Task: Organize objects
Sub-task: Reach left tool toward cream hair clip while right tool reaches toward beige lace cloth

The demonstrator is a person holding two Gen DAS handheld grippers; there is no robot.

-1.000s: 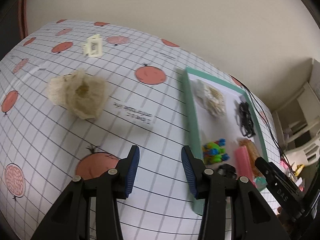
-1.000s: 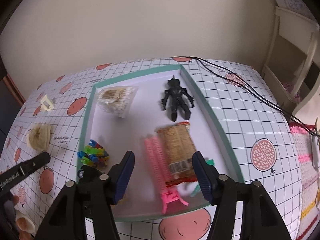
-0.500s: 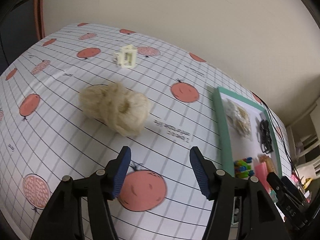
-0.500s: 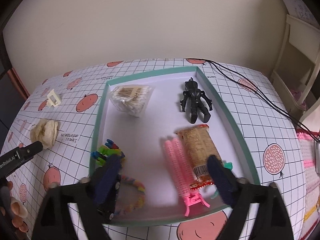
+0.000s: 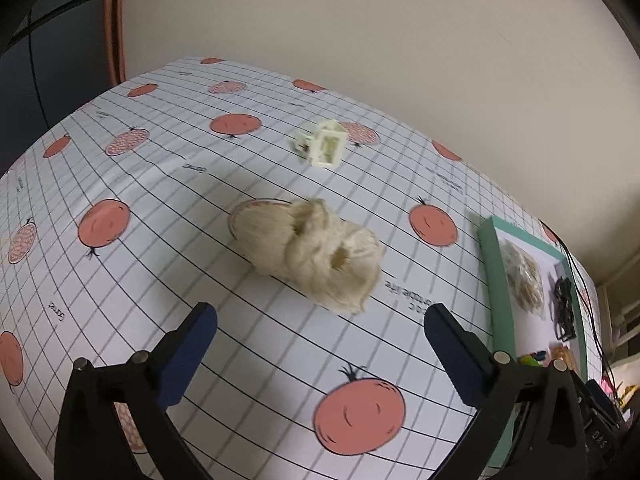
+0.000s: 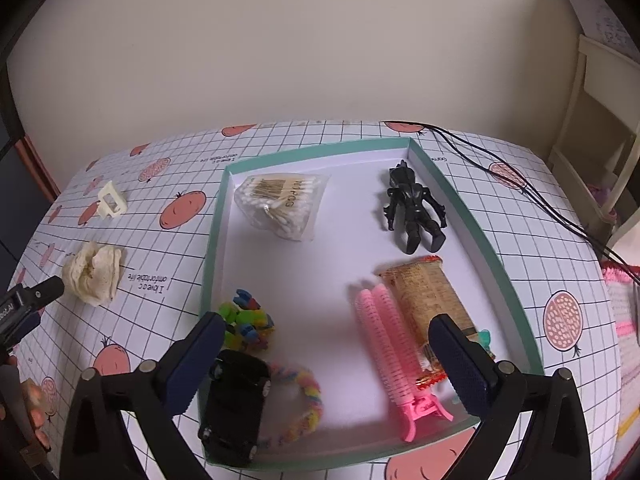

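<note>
Step in hand: pickup approach on the cream fluffy scrunchie. My left gripper has its jaws spread wide, nothing in them, and sits near-side of the scrunchie with the piece lined up in the gap ahead, not touching yet. My right gripper is also wide and empty, hovering above the near end of the teal tray.

Tray already holds the cotton swab bag, black figure, pink hair rollers, snack pack, coloured clips, rainbow bracelet and a black toy car. Left out on the tomato-print cloth: the scrunchie and a small cream hair claw, farther off.

Next move, my guess: push the left gripper forward and down so both pads straddle the scrunchie, close on the bulk, lift, carry right over the tray's left wall. It's soft, so it'll squash; grip deep or it may slip out.

Room: cloth around the scrunchie is open on all sides, claw well apart, tray wall well to the right. Open floor in the tray is the middle strip and the far centre between swabs and figure. Black cables run right of the tray, out of my path.
</note>
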